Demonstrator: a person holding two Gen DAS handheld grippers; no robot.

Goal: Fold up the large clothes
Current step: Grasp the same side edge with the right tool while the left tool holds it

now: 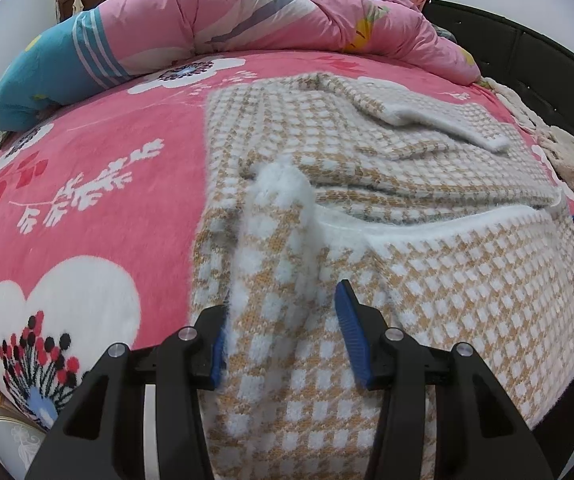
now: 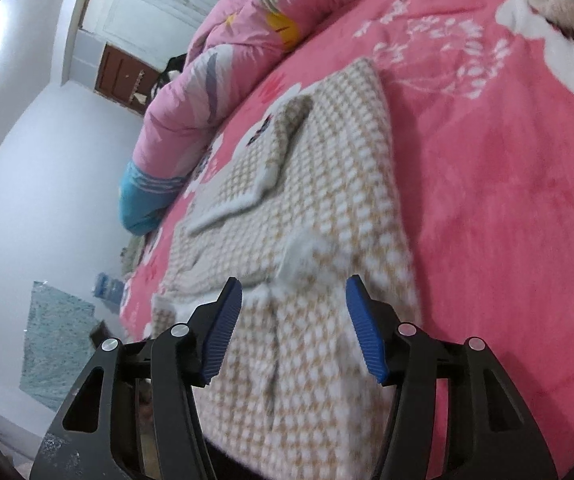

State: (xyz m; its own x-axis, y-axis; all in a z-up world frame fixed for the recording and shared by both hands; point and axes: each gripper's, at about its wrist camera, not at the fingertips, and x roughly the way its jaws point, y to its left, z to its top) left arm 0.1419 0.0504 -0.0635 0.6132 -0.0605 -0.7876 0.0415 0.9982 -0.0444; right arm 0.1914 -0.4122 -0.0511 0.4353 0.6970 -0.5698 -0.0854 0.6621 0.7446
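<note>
Soft even indoor light, fisheye-bent edges; right view blurred, perhaps by motion.

Bare blanket point(image 1: 87, 168) left; duvet point(image 1: 247, 20) seemingly behind.

The large knitted sweater point(image 1: 427, 280) in front of me has a small check pattern of white and tan-orange squares, with a fluffy white edge. The bed cover point(image 1: 119, 168) under it is strong pink, with big white flowers, white branches, small red leaves, and a flower centre of black, red and light blue dots. The quilt point(image 1: 271, 20) at the far side is softer pink with grey, yellow and teal shapes, and one end is blue with white stripes. My left gripper point(image 1: 283, 336) and my right gripper point(image 2: 293, 328) are black with blue ribbed pads. The headboard point(image 1: 527, 52) is black.
</note>
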